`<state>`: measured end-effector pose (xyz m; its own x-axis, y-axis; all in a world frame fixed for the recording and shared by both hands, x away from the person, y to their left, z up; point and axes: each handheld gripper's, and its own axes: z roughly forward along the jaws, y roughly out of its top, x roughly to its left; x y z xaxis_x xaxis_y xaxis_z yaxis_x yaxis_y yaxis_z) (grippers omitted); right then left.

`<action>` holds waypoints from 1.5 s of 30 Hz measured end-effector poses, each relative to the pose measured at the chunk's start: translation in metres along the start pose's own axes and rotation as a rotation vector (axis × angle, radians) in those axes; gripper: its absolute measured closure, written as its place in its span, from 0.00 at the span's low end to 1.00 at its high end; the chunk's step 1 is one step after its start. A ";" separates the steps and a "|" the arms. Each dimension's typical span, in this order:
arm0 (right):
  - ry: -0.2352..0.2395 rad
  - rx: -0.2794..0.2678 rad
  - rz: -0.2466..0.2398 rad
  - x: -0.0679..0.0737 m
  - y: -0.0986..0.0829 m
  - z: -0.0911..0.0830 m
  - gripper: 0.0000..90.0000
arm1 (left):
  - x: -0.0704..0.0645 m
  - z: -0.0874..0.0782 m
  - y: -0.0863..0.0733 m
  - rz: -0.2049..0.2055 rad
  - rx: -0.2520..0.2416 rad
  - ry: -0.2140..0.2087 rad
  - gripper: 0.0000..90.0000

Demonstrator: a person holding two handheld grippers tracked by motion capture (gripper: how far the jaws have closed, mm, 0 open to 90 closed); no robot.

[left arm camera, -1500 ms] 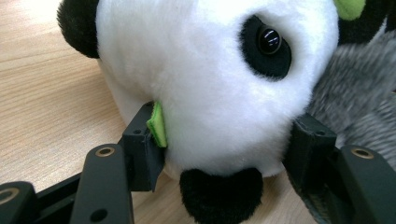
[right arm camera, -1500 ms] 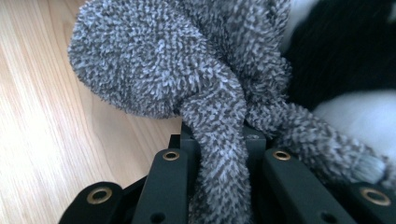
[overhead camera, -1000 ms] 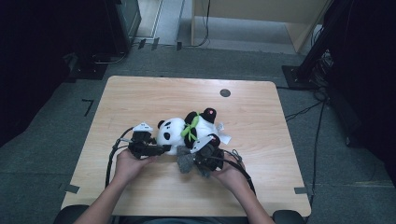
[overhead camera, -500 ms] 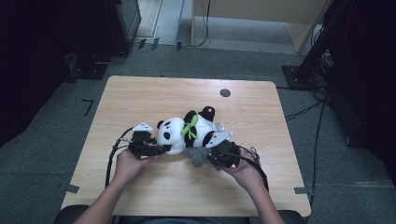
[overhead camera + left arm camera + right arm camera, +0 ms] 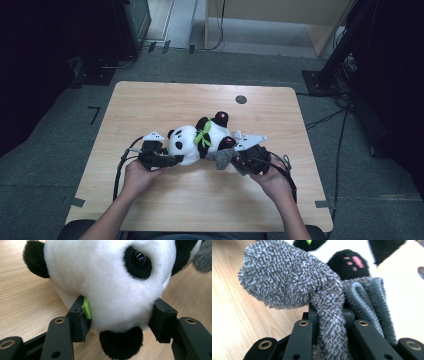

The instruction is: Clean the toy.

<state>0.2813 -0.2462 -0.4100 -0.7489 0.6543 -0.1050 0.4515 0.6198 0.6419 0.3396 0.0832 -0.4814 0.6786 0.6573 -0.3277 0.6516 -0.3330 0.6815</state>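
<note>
Left tool is pinching the plush panda's head mid-table, right tool beside its foot is gripping a grey fuzzy cloth, no readable writing showing.

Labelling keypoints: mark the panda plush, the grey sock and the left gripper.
panda plush (image 5: 186, 145), high view, on its white head.
grey sock (image 5: 287, 280), right gripper view, on the fuzzy toe end.
left gripper (image 5: 120, 315), left gripper view, midway between its fingertips.

B&w plush panda lies on its side mid-table, green neck ribbon; fuzzy grey cloth bunched at its foot.
</note>
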 end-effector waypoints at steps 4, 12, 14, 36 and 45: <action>-0.022 -0.035 0.016 -0.005 0.000 -0.009 0.87 | 0.000 0.000 0.000 -0.003 -0.002 -0.002 0.46; -0.027 -0.093 0.050 -0.012 0.002 -0.020 0.87 | 0.000 0.000 0.000 0.000 -0.004 -0.003 0.46; -0.033 -0.111 0.069 -0.014 0.003 -0.025 0.87 | 0.000 0.000 0.000 0.002 -0.003 -0.003 0.46; -0.093 -0.220 0.202 -0.046 -0.001 -0.038 0.86 | 0.003 -0.002 0.002 0.073 -0.009 0.004 0.43; -0.112 -0.226 0.294 -0.076 -0.022 -0.022 0.86 | 0.004 -0.001 0.003 0.079 -0.009 0.003 0.43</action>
<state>0.3180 -0.3190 -0.3996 -0.5402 0.8408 0.0343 0.5111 0.2954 0.8072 0.3438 0.0861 -0.4803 0.7270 0.6309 -0.2708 0.5930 -0.3781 0.7110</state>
